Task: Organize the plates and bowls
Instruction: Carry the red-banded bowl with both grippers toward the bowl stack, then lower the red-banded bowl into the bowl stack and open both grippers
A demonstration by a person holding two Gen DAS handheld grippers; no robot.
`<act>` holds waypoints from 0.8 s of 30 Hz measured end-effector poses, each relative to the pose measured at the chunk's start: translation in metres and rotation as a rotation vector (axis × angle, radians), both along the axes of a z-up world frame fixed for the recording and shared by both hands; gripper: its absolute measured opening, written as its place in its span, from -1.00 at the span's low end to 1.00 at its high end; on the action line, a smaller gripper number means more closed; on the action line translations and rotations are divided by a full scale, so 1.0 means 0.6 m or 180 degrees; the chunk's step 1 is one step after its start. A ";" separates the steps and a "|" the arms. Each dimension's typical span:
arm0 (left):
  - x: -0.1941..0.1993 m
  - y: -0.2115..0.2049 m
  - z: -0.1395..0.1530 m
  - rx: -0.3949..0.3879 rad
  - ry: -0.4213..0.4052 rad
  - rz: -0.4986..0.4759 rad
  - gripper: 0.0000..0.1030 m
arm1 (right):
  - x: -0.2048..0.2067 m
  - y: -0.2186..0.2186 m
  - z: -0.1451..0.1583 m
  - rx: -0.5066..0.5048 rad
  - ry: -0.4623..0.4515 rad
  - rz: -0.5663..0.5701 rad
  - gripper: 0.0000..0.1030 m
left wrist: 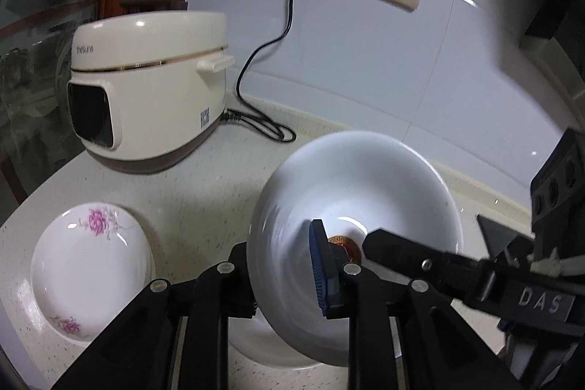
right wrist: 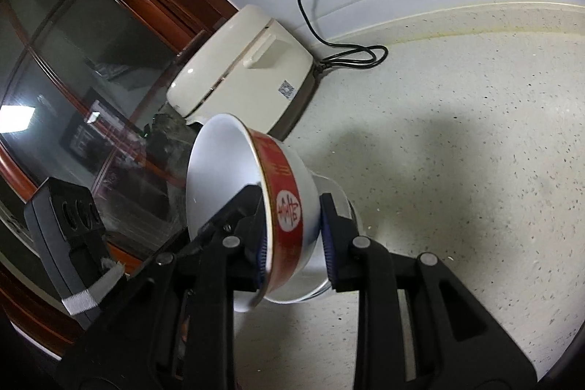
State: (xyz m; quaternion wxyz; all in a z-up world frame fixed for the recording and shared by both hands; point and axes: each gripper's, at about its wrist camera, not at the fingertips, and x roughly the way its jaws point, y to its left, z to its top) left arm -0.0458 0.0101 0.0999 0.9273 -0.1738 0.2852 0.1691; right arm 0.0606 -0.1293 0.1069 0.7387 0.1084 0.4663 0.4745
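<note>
While both sets of jaws clamp the bowl [right wrist: 252, 207] rim, lifted off the surface [right wrist: 457, 189], carrying seems underway; next, lowering it onto the flowered plate [left wrist: 87, 265] left of the left jaws.

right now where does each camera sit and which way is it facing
Left wrist: on the left gripper, looking down over the counter at its held white bowl, flowered plate, rice cooker; its jaws and the right gripper show.
Right wrist: on the right gripper, facing its held red-banded bowl and the cooker; the other gripper's body shows.
Shared: cooker, its cord, counter.
</note>
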 end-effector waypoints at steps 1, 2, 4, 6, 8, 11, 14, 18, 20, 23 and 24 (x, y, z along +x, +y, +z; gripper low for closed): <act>0.001 0.001 -0.006 -0.0003 0.0034 -0.0002 -0.56 | -0.001 0.003 -0.002 -0.0035 -0.0011 -0.0002 -0.42; 0.000 0.003 -0.010 -0.0012 0.0051 -0.0005 -0.55 | -0.001 0.006 -0.003 -0.0056 -0.0013 0.0004 -0.42; -0.004 0.003 -0.014 -0.0008 0.0068 0.0016 -0.54 | -0.004 0.011 -0.004 -0.0088 -0.0028 0.0025 -0.42; -0.005 0.006 -0.015 0.0015 0.0086 0.0042 -0.54 | -0.008 0.016 -0.004 -0.0120 -0.0062 0.0034 -0.42; -0.005 0.008 -0.015 0.0029 0.0106 0.0051 -0.54 | -0.011 0.019 -0.006 -0.0131 -0.0071 0.0042 -0.43; -0.008 0.009 -0.019 0.0041 0.0152 0.0042 -0.54 | -0.014 0.023 -0.011 -0.0178 -0.0083 0.0045 -0.43; -0.007 0.008 -0.025 0.0099 0.0224 0.0044 -0.53 | -0.016 0.030 -0.019 -0.0239 -0.0076 0.0057 -0.43; -0.003 0.011 -0.035 0.0095 0.0304 0.0020 -0.53 | -0.017 0.036 -0.027 -0.0342 -0.0098 0.0057 -0.43; 0.000 0.010 -0.040 0.0121 0.0344 0.0000 -0.53 | -0.018 0.038 -0.029 -0.0385 -0.0134 0.0044 -0.43; 0.002 0.011 -0.042 0.0133 0.0369 -0.0008 -0.52 | -0.018 0.038 -0.029 -0.0406 -0.0166 0.0048 -0.43; 0.002 0.011 -0.041 0.0139 0.0377 -0.0017 -0.52 | -0.019 0.038 -0.028 -0.0417 -0.0188 0.0047 -0.43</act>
